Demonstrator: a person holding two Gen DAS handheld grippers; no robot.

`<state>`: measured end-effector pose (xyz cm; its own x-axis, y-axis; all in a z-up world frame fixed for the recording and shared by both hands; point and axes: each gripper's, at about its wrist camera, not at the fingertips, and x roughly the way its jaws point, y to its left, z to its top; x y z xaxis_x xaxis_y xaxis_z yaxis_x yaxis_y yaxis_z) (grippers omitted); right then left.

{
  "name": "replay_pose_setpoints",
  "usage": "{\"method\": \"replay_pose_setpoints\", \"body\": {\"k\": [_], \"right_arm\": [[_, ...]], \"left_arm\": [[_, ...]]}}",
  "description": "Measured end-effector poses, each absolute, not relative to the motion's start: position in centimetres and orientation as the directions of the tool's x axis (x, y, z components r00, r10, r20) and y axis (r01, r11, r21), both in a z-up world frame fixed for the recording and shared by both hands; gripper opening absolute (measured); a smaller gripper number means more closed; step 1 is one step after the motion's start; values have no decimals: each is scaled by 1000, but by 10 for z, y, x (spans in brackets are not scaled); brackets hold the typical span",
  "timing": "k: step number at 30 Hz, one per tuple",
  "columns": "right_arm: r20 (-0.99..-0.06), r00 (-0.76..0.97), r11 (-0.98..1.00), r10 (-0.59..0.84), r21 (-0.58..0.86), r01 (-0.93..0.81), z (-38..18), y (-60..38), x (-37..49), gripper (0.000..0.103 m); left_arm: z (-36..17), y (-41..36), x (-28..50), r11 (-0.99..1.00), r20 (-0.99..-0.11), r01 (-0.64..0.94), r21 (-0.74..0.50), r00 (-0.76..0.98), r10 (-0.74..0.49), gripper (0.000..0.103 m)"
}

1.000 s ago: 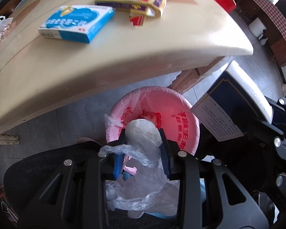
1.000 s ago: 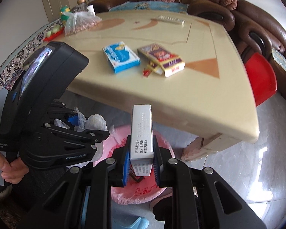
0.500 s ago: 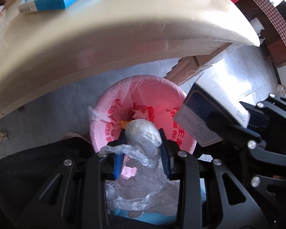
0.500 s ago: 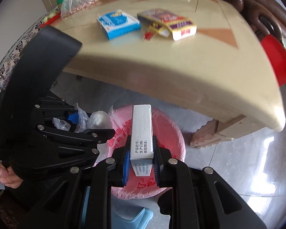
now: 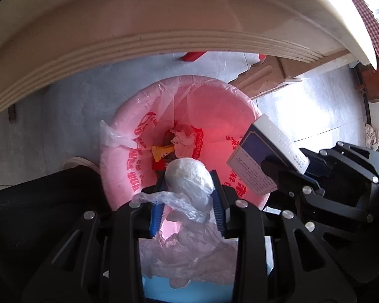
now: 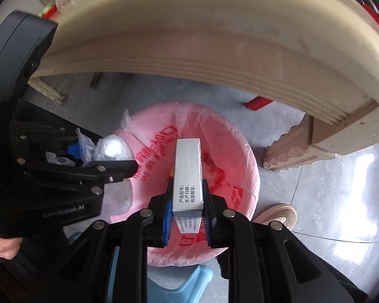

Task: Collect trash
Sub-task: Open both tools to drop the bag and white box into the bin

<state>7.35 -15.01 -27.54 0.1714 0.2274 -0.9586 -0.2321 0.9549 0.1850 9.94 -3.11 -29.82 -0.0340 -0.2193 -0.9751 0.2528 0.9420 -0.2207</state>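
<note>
Left tongs (image 5: pixel 188 193) clamp plastic wad (image 5: pixel 188 180) above pink-lined bin (image 5: pixel 214 106); right tongs (image 5: pixel 294 170) grip box (image 5: pixel 259 161)

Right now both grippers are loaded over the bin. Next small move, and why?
Probably open the right gripper first. Its box hangs over the mouth of the pink-lined bin, below the table edge, so it should drop in. The left gripper, shut on the bag, sits nearer the bin's rim.
</note>
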Motion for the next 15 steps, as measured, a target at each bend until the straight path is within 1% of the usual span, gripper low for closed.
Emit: {"method": "replay_pose_setpoints", "body": {"k": [4, 10, 13, 14, 15], "right_arm": [[-963, 154, 958, 219, 182, -223, -286, -153, 78, 20], [-967, 120, 957, 224, 195, -213, -299, -155, 86, 20], [-966, 118, 956, 228, 199, -216, -301, -154, 87, 22], [-964, 120, 955, 236, 208, -213, -301, -154, 87, 25], [-963, 118, 954, 242, 213, -210, -303, -155, 88, 37]], "left_arm": [[-315, -34, 105, 944, -970, 223, -243, -79, -231, 33], [-332, -35, 109, 954, -974, 202, -221, -97, -205, 34], [-337, -31, 112, 959, -970, 165, -231, -114, -214, 49], [-338, -28, 114, 963, -969, 140, -230, -124, -213, 62], [-341, -26, 117, 966, -969, 125, -227, -124, -212, 67]]}}
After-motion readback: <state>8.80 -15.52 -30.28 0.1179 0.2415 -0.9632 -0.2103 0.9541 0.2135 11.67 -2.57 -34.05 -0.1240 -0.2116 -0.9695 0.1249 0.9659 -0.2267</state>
